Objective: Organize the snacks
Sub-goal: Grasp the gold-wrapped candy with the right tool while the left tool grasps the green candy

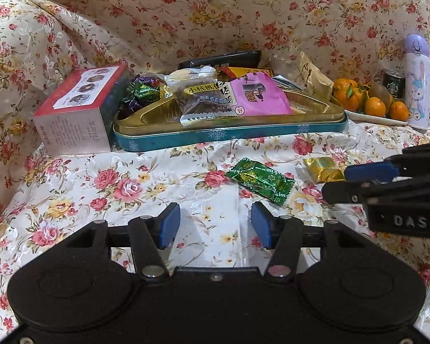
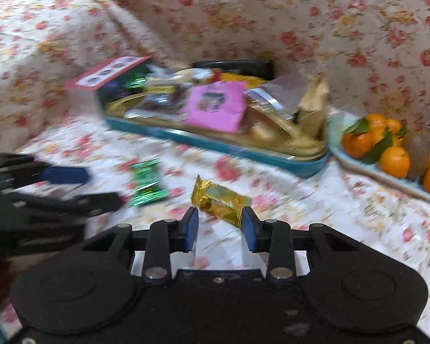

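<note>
Left wrist view shows most snacks already piled in the teal tin (image 1: 229, 136) at the cloth's far edge, while a green candy (image 1: 259, 180) and gold candy (image 2: 220, 200) remain loose near you. Your left gripper (image 1: 215, 223) hangs released and empty; your right gripper (image 2: 220, 228) brackets the gold candy's near end, not yet clenched.

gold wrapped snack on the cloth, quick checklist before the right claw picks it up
1. Gold snack lies free on the cloth: ok.
2. Its near end sits between the right claw pads: ok.
3. Pads pressing on the wrapper: not ok, gap shows.
4. Left claw open and empty: ok.
5. Green candy clear of the grab: ok.
6. Free spot in the tin tray for it: cannot tell.
</note>
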A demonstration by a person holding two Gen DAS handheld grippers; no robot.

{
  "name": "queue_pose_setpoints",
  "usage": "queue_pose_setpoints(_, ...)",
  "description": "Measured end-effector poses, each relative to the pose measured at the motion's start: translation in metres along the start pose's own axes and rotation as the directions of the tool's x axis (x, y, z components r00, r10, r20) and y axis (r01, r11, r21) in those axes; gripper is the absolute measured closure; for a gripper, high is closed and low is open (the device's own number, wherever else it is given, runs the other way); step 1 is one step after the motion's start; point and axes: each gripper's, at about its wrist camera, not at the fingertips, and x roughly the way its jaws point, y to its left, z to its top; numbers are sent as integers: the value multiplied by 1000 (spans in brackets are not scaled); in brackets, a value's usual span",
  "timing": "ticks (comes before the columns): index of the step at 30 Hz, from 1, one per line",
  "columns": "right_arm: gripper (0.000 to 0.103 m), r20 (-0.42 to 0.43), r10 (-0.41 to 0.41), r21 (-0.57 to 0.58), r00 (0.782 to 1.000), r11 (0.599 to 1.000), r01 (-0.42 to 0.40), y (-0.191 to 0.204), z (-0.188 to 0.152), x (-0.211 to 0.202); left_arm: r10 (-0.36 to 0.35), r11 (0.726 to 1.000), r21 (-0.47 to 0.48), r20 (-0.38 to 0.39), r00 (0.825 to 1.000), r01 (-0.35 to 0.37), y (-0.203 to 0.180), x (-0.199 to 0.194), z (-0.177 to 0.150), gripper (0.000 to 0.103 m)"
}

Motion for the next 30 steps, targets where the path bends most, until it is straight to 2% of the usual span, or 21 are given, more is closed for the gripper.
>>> queue_pose_setpoints(8,62,59,-105,-23,993,994,106,7,6,8,4,1000,3,0,1000,-4,0,0,0,43)
queue_pose_setpoints(18,62,31,-109,-40,994,993,110,-2,14,29,4,1000,4,1,1000,-4,0,0,0,43)
queue_pose_setpoints(20,70,40,-93,-17,995,995,93,-4,11,28,4,1000,4,1,1000,-4,0,0,0,43)
queue_pose_setpoints(21,80,45,-86,-12,995,996,87,-5,10,27,4,1000,4,1,1000,-4,0,0,-1,43)
queue_pose_setpoints(26,82,58,-102,21,993,995,101,-11,1,15,5,1000,6,1,1000,-5,0,0,0,43)
queue_pose_setpoints(30,82,67,-168,44,983,985,166,-21,-10,5,13,1000,11,1,1000,-13,-2,0,-1,42)
